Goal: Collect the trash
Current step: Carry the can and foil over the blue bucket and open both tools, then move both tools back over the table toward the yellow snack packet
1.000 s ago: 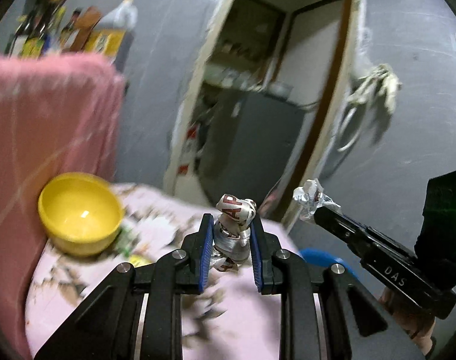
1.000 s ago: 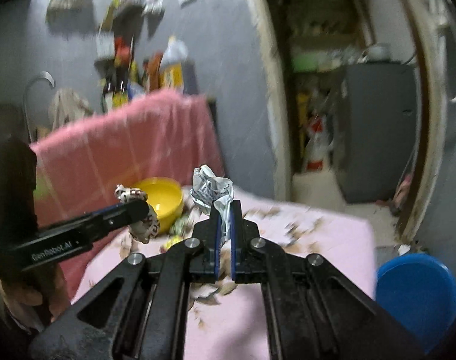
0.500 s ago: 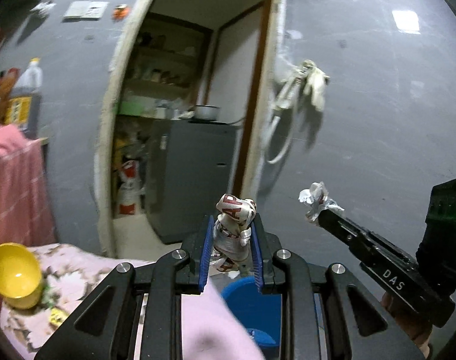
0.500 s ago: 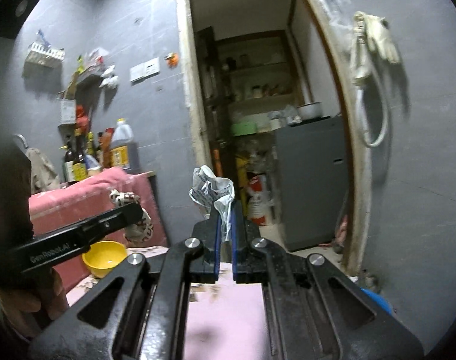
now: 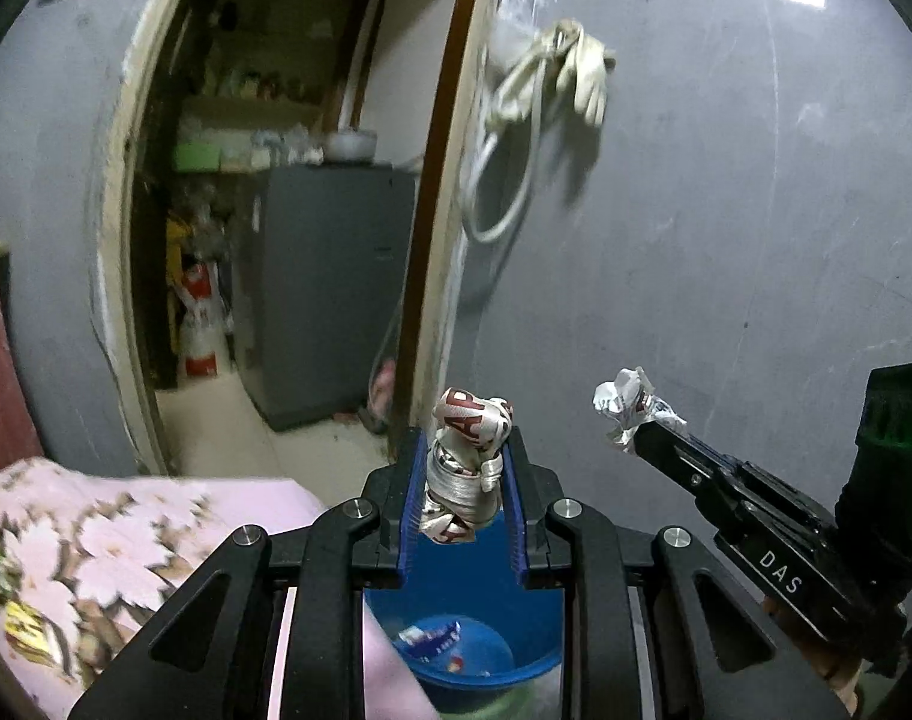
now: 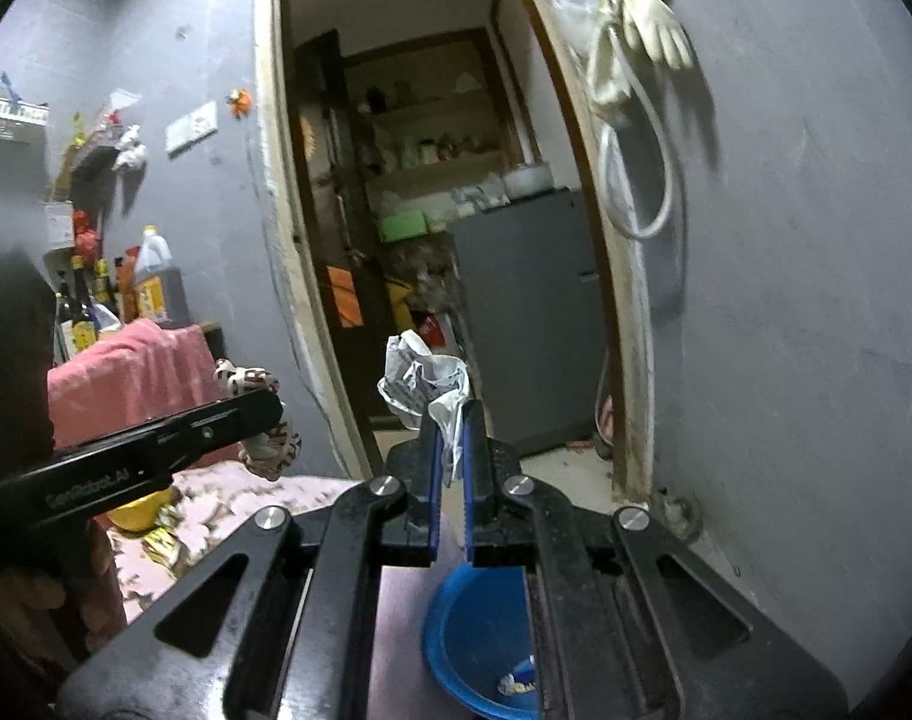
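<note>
Crumpled wrapper (image 5: 467, 468) between left gripper (image 5: 463, 504) pads, above blue bin (image 5: 456, 618)

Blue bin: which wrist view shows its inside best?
The left wrist view: the blue bin sits below the left gripper, its floor and some trash inside visible between the jaws. The right wrist view shows the bin partly, its right side hidden behind the gripper frame.

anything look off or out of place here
Mostly no. Both grippers hold crumpled trash above the blue bin, which has scraps in it. One oddity: a glove and a loop of hose hang on the wall by the doorway.
</note>
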Demonstrator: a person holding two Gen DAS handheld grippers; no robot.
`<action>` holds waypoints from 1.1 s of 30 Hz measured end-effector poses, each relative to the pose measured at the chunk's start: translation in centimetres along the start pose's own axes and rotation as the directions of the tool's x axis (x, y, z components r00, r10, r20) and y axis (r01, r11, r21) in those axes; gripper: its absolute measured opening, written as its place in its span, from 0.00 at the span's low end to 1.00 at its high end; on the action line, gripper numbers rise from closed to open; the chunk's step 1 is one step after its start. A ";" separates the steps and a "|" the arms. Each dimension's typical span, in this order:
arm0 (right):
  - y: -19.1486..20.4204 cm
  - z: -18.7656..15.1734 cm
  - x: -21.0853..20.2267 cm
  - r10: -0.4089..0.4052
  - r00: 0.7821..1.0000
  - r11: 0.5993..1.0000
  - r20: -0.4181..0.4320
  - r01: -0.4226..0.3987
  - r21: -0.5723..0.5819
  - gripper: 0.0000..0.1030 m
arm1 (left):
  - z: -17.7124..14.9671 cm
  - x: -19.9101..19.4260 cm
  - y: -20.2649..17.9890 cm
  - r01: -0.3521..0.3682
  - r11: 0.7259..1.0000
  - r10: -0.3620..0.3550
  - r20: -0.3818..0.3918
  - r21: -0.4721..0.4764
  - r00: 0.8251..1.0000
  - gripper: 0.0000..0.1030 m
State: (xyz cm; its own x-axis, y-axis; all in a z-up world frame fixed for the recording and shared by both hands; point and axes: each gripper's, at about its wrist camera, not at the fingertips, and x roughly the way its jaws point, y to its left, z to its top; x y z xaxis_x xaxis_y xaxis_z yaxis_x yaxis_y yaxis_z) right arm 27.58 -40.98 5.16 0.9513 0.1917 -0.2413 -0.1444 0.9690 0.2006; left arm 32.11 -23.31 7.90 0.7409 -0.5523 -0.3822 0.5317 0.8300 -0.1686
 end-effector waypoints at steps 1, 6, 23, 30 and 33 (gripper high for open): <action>-0.3 -0.3 0.4 -0.005 1.000 1.000 -0.010 0.005 0.005 0.33 | -0.2 1.0 0.0 0.000 1.000 0.000 -0.026 -0.006 1.000 0.20; -2.9 -2.1 2.1 -0.027 0.997 0.999 -0.073 0.030 0.045 0.33 | -1.7 4.6 0.0 -0.003 1.000 0.000 -0.121 -0.023 0.993 0.20; -8.6 -8.8 8.2 -0.050 0.951 0.984 -0.304 0.100 0.151 0.41 | -8.6 15.1 0.8 -0.061 0.998 0.056 -0.400 0.001 0.915 0.35; -9.2 -10.2 9.0 -0.057 0.937 0.978 -0.346 0.121 0.169 0.58 | -9.6 15.7 1.8 -0.090 0.996 0.075 -0.424 -0.016 0.903 0.38; -9.1 -10.1 8.8 -0.062 0.940 0.978 -0.335 0.125 0.168 0.60 | -9.6 15.3 1.8 -0.096 0.995 0.079 -0.417 -0.020 0.905 0.38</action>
State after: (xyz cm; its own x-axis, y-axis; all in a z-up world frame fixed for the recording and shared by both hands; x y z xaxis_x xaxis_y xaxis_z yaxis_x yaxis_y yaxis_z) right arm 34.49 -46.59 -8.35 0.8121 0.1722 -0.5576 0.0232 0.9452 0.3258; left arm 40.41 -29.50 -6.99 0.5418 -0.4016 -0.7384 0.4497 0.8807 -0.1490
